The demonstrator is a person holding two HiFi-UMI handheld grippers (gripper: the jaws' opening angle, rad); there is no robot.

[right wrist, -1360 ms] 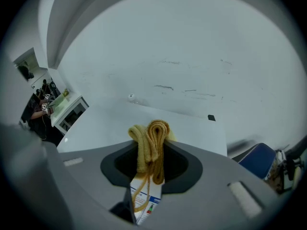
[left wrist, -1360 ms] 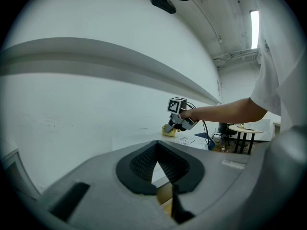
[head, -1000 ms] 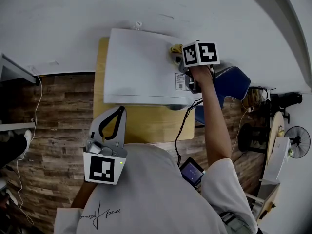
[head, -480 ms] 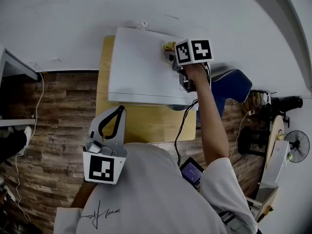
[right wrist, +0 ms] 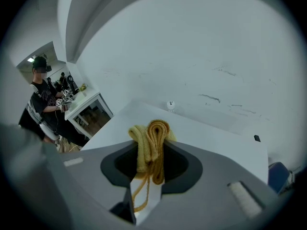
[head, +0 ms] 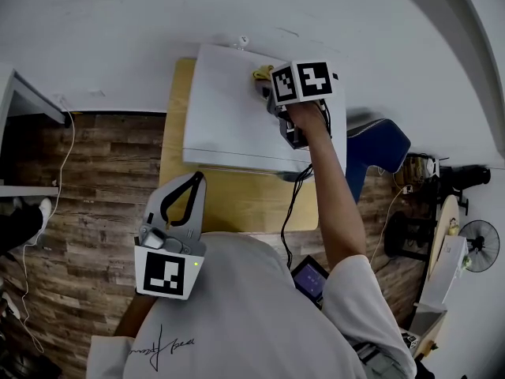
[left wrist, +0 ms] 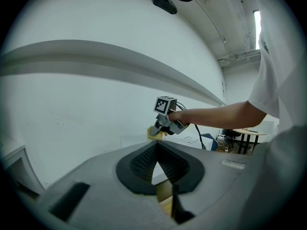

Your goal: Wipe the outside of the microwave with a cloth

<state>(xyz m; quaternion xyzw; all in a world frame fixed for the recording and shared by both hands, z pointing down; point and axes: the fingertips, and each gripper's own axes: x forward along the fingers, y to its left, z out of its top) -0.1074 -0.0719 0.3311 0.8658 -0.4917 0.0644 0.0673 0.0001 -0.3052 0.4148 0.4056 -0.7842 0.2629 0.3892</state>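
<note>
The right gripper's (right wrist: 149,150) fingers clamp the folded cloth (right wrist: 153,128), soft and light, likely best pinched mid-bundle, on the microwave (head: 229,125); the left gripper's (left wrist: 156,150) fingers rest together.

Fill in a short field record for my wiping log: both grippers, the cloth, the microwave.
right gripper: shut on yellow cloth
cloth position: on the microwave top, near its far edge
left gripper: shut, empty, held back by the person's torso
microwave: white, standing on a wooden table
</note>
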